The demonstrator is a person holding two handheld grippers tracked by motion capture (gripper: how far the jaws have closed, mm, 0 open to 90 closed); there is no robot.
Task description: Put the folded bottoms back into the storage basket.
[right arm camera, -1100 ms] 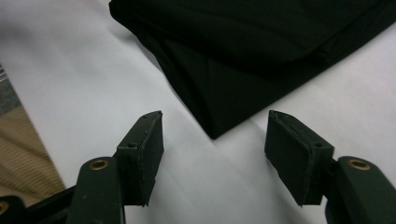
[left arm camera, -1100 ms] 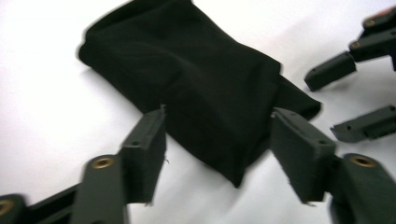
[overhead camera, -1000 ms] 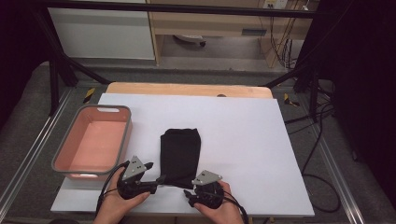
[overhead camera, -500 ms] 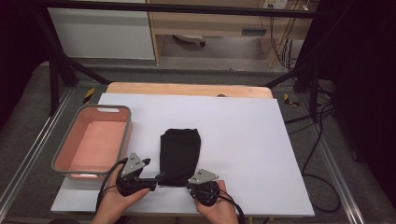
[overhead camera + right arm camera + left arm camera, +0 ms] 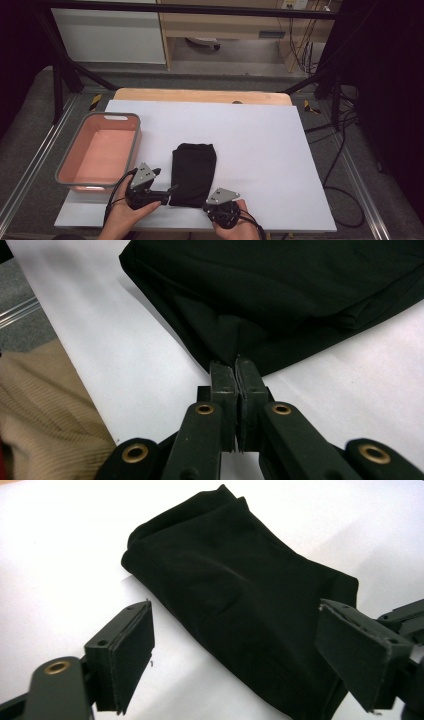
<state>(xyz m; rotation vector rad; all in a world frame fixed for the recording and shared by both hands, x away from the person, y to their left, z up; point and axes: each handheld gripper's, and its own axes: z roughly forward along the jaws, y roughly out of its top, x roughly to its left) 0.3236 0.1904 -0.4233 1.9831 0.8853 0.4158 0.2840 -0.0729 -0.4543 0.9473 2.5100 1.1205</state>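
A folded black cloth (image 5: 194,169) lies lengthwise in the middle of the white table (image 5: 280,150), near its front edge. My left gripper (image 5: 168,192) is open at the cloth's near left corner. In the left gripper view its pads (image 5: 131,652) stand wide apart on either side of the cloth (image 5: 240,600), touching nothing. My right gripper (image 5: 206,203) is at the near right corner. In the right gripper view it (image 5: 235,367) is shut on a pinch of the cloth's (image 5: 280,285) edge.
A pink tub (image 5: 67,167) with a grey rim stands at the table's left side, close beside my left hand. A tan sleeve (image 5: 45,405) shows at the table's near edge. Dark stand legs and cables surround the table.
The cloth has slid slightly toward the near edge of the table. Both grippers stay at almost the same spots by its near corners.
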